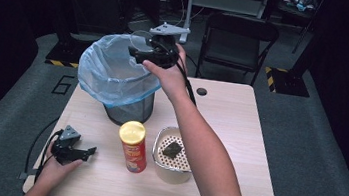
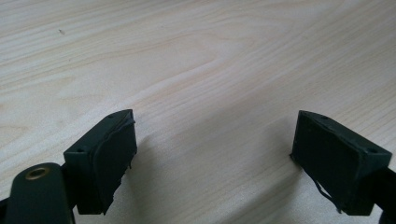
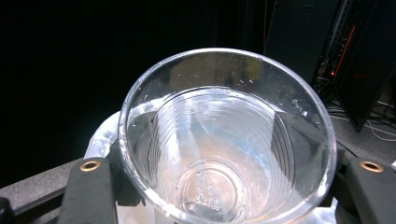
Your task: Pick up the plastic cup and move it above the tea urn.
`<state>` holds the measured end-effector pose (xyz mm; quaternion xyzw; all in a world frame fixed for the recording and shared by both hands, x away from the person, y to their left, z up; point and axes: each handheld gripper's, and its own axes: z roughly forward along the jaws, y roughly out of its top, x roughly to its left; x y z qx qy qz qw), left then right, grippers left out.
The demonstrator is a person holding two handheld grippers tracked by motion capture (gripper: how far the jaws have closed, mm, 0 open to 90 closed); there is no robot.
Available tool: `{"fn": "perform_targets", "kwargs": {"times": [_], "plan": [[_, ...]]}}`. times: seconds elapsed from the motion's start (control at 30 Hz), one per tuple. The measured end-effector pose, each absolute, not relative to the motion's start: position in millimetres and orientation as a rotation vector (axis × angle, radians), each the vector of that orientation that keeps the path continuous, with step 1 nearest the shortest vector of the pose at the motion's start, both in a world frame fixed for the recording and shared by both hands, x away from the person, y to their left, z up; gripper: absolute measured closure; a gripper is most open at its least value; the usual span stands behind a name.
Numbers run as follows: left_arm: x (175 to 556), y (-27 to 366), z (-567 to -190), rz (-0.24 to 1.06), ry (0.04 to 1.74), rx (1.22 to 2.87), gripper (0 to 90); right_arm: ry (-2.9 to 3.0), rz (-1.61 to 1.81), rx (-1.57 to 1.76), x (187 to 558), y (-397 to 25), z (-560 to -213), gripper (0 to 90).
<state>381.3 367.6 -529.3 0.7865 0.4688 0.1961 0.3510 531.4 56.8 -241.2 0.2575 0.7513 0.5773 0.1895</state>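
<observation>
My right gripper is shut on a clear plastic cup, held above the far rim of a bin lined with a pale blue bag. In the right gripper view the cup sits between the jaws, mouth toward the camera, with the bag's edge just below. My left gripper rests on the wooden table at the near left. Its jaws stand open over bare wood, with nothing between them.
A red chip can with a yellow lid stands near the front middle. Beside it sits a white pot with a strainer insert holding a dark lump. A folding chair stands beyond the table.
</observation>
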Motion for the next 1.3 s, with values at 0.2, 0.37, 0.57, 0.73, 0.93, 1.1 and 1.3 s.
{"fn": "perform_targets", "kwargs": {"times": [0.2,0.37,0.57,0.73,0.93,1.1,1.3], "plan": [[381,367,-530,0.518,1.215,2.033,14.0,2.142,1.561,0.745,535,76,-248,26.5],[381,367,-530,0.519,1.215,2.032,13.9,2.190,1.507,0.764,538,84,-259,8.0],[381,366,-530,0.517,1.217,2.034,13.3,2.180,1.580,0.755,535,78,-260,0.0],[381,366,-529,0.512,1.190,2.061,11.3,2.158,1.540,0.761,527,63,-257,2.4],[379,365,-530,0.515,1.196,2.049,12.0,2.146,1.439,0.745,502,26,-255,10.8],[379,365,-530,0.515,1.199,2.048,11.5,2.144,1.388,0.734,485,-20,-264,16.7],[377,363,-531,0.523,1.215,2.026,11.3,2.122,1.362,0.767,462,-74,-283,17.8]]}}
